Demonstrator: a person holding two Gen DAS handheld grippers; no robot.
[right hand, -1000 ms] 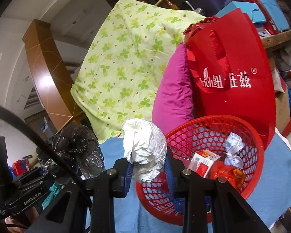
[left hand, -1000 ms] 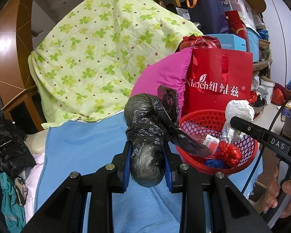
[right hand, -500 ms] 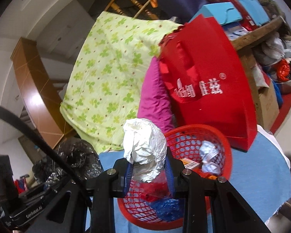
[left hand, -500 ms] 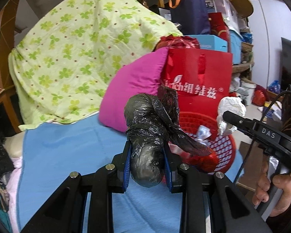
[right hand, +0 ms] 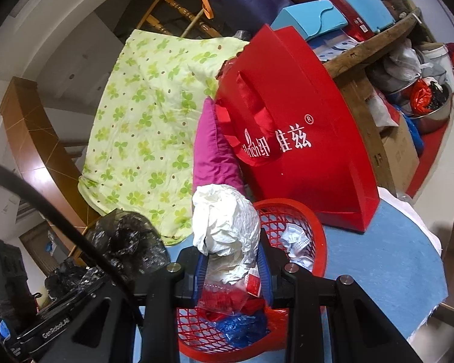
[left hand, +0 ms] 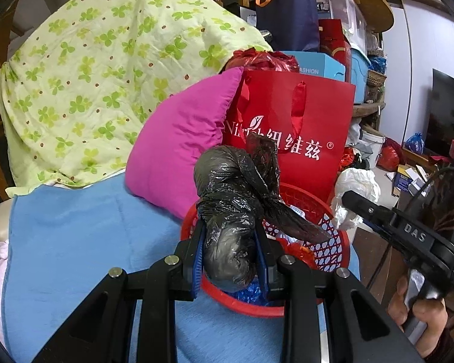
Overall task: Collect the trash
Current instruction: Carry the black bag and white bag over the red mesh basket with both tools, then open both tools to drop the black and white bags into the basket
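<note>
My left gripper (left hand: 229, 260) is shut on a crumpled black plastic bag (left hand: 236, 199) and holds it above the near rim of the red mesh basket (left hand: 333, 242). My right gripper (right hand: 231, 267) is shut on a crumpled white plastic wad (right hand: 224, 224), held over the same basket (right hand: 305, 214). The basket holds red, blue and white scraps. The white wad (left hand: 355, 193) and the right gripper show at the right of the left wrist view. The black bag (right hand: 127, 242) shows at the left of the right wrist view.
The basket sits on a blue cloth (left hand: 75, 242). Behind it stand a red paper bag (left hand: 302, 133), a pink pillow (left hand: 178, 139) and a green clover quilt (left hand: 100, 75). Stacked boxes and clutter fill the shelves (right hand: 363, 45) at the right.
Both grippers have moved closer to the basket with their loads; the basket now lies right under the fingertips in both views.
</note>
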